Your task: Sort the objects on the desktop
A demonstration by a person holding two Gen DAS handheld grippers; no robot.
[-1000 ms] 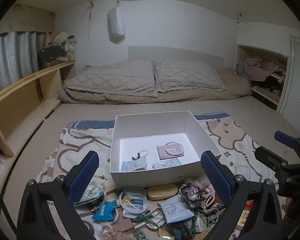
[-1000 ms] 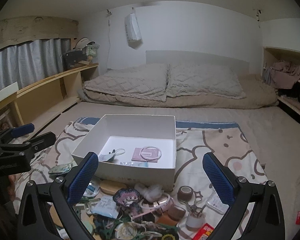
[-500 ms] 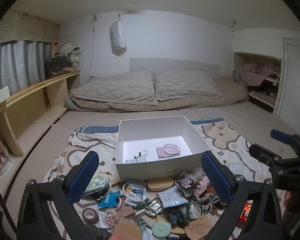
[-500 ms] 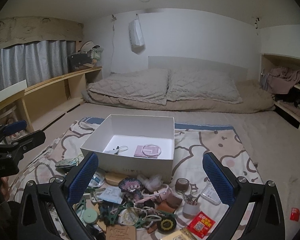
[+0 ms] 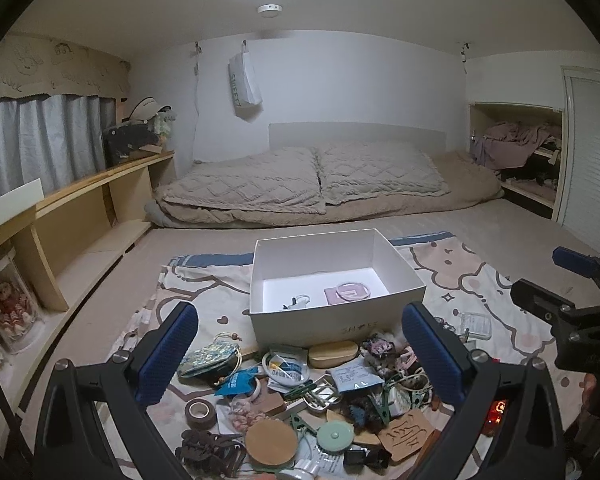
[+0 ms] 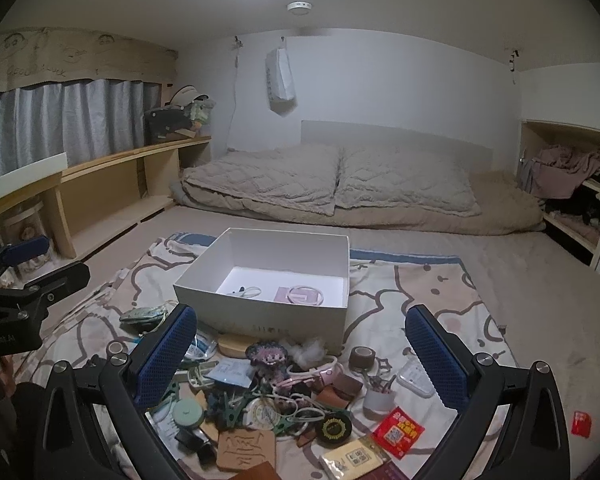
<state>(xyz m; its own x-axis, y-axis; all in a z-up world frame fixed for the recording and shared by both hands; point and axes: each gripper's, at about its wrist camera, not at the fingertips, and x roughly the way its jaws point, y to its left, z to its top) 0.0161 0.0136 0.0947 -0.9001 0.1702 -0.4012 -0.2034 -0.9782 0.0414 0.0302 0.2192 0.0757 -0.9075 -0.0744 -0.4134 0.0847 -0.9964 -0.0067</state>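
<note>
A white open box [image 5: 336, 316] [image 6: 260, 312] stands on a patterned cloth [image 5: 452, 272] [image 6: 404, 292]. It holds a pink square with a ring on it [image 5: 348, 293] [image 6: 304, 295] and a small clip [image 5: 296, 302]. A heap of small items lies in front of it: tape roll [image 5: 199, 414] [image 6: 362, 357], wooden oval [image 5: 334, 354], round cork disc [image 5: 270, 442], carved wooden tile [image 5: 408, 438] [image 6: 246, 454], red packet [image 6: 398, 432]. My left gripper [image 5: 300, 356] and right gripper [image 6: 300, 360] are open and empty above the heap.
A bed with beige quilts [image 5: 308, 184] lies behind the box. Wooden shelves [image 5: 80, 216] run along the left. A closet nook with clothes [image 5: 516, 160] is at the right. A small red item [image 6: 581, 423] lies off the cloth at the right.
Both grippers have pulled back and up from the box. More of the heap in front of the box shows now. Both stay open and empty.
</note>
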